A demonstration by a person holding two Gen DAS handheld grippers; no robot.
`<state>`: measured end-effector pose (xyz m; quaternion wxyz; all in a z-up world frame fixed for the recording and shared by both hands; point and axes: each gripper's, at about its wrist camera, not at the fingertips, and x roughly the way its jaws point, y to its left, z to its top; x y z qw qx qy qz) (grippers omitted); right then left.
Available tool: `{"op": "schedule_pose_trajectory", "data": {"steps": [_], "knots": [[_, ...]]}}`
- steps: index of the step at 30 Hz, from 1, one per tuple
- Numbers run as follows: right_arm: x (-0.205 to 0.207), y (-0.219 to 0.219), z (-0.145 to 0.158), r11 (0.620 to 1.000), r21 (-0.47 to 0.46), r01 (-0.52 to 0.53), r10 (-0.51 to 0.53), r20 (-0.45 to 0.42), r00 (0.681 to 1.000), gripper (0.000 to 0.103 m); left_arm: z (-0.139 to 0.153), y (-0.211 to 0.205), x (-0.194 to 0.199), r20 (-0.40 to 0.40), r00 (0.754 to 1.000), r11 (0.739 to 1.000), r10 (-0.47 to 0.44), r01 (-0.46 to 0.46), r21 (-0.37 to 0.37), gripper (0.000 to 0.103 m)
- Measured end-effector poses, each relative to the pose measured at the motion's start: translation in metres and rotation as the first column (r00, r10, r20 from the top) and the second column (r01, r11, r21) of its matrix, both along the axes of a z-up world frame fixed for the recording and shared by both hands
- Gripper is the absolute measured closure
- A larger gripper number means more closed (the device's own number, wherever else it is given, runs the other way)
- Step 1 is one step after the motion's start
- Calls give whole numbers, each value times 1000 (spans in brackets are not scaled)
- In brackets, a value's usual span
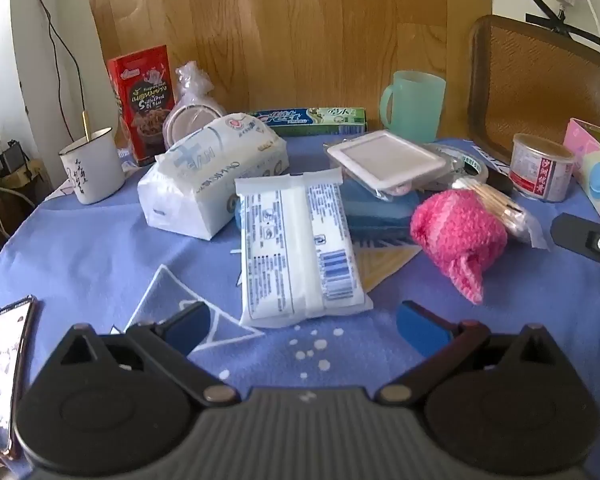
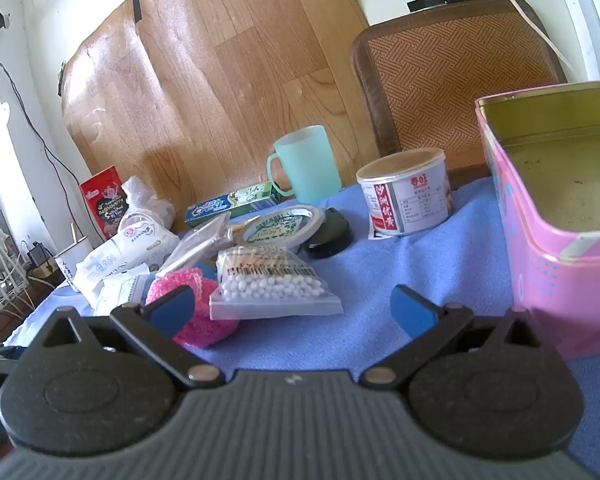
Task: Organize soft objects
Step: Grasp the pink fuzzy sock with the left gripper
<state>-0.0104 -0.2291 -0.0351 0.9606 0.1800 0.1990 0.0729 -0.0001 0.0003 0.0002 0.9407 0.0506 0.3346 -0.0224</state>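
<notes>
- Left gripper [image 1: 302, 326]: jaws apart, empty, lower frame.
- Right gripper [image 2: 294, 308]: jaws apart, empty.
- Wipes pack [image 1: 300, 248]: frame centre; likely soft, slippery film; grip across the width.
- Knit piece [image 1: 458, 236]: centre right; light, squashy.

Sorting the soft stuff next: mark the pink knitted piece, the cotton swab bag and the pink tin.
pink knitted piece [image 1: 458, 228], left wrist view, middle of its rounded body.
cotton swab bag [image 2: 274, 284], right wrist view, on the white swab tips.
pink tin [image 2: 560, 280], right wrist view, its near outer wall.
</notes>
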Motion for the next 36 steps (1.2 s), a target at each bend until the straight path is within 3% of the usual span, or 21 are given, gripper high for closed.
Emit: {"op": "schedule_pose_trajectory", "data": {"steps": [11, 23, 27, 29, 32, 36], "knots": [[0, 0, 0, 1000, -3, 0, 0, -4, 1000, 0, -17, 4, -1, -52, 999, 1000, 11, -10, 24, 0], [-2, -1, -3, 1000, -3, 1, -1, -2, 1000, 0, -16, 6, 10, -93, 996, 1000, 5, -6, -13, 0], [-10, 2, -3, 998, -26, -54, 55, 53, 997, 5, -20, 23, 2, -58, 996, 994, -73, 67, -89, 0], [-15, 14, 0, 991, -75, -112, 117, 74, 990, 26, -16, 31, -1, -61, 994, 988, -94, 85, -131, 5], [-15, 26, 3, 962, -169, -215, 228, 63, 972, 36, 0, 52, 4, -45, 991, 947, -128, 109, -303, 27], [-7, 54, 6, 899, -306, -314, 340, 35, 940, 39, 23, 49, 15, 34, 972, 892, -232, 227, -390, 29]]}}
